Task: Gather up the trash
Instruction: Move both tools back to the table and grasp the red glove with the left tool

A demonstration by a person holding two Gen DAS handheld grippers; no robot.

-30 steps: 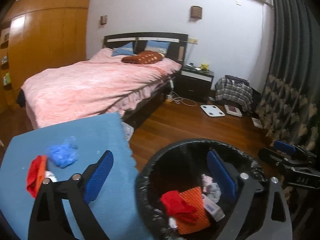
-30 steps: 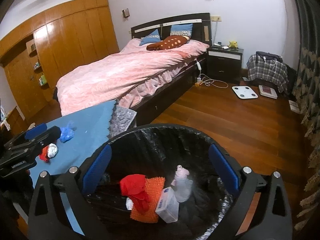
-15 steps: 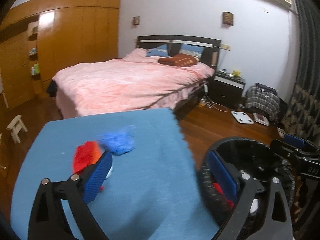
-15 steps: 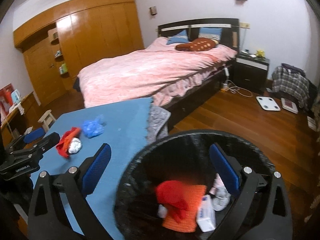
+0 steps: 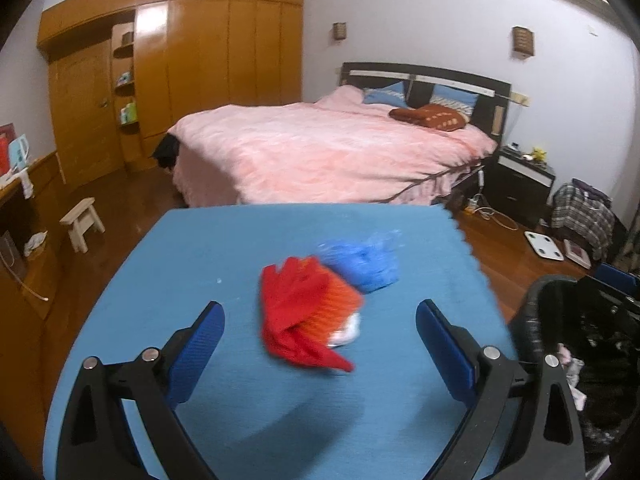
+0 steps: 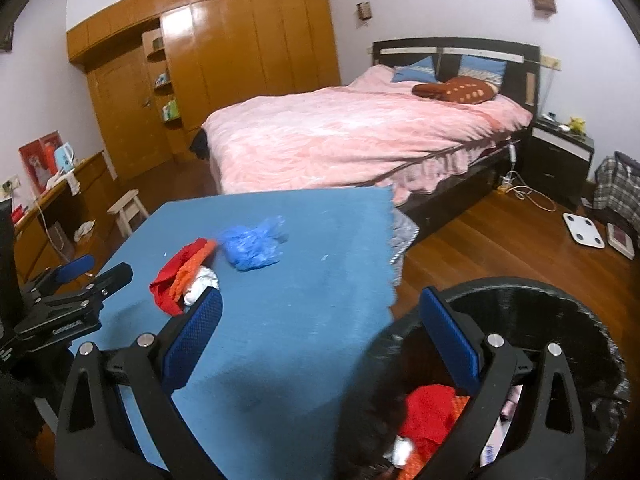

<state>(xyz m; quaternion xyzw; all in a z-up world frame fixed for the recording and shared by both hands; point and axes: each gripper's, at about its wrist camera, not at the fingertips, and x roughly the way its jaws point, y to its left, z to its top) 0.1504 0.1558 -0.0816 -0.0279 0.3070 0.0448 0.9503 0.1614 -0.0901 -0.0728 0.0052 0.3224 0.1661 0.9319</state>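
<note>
**Trash pickup: line up on the red-and-orange bundle before closing**

Trash left to collect lies on the blue table cover (image 5: 224,360): a red-and-orange bundle (image 5: 306,312) with a white scrap (image 6: 201,285) tucked against it, and a crumpled blue bag (image 5: 366,266) touching its far side. The left gripper (image 5: 320,322) hangs above the cover with its jaws spread wide and nothing between the pads; the bundle sits in the gap, a little beyond the tips. The right gripper (image 6: 322,322) is likewise spread and empty, straddling the cover's edge and the rim of the black bin (image 6: 580,312), which already holds red, orange and white scraps.

The step in hand looks like a reach for the bundle with the left gripper. To do it well, bring the tips down until they nearly touch the cover, one pad on each side of the bundle's thickest part, then close. The fabric is soft, so a shallow pinch may catch only a fold and let the white scrap drop. Keep the pads short of the blue bag unless both are meant to go together. The bin stands just beside the table, so the carry is short.
</note>
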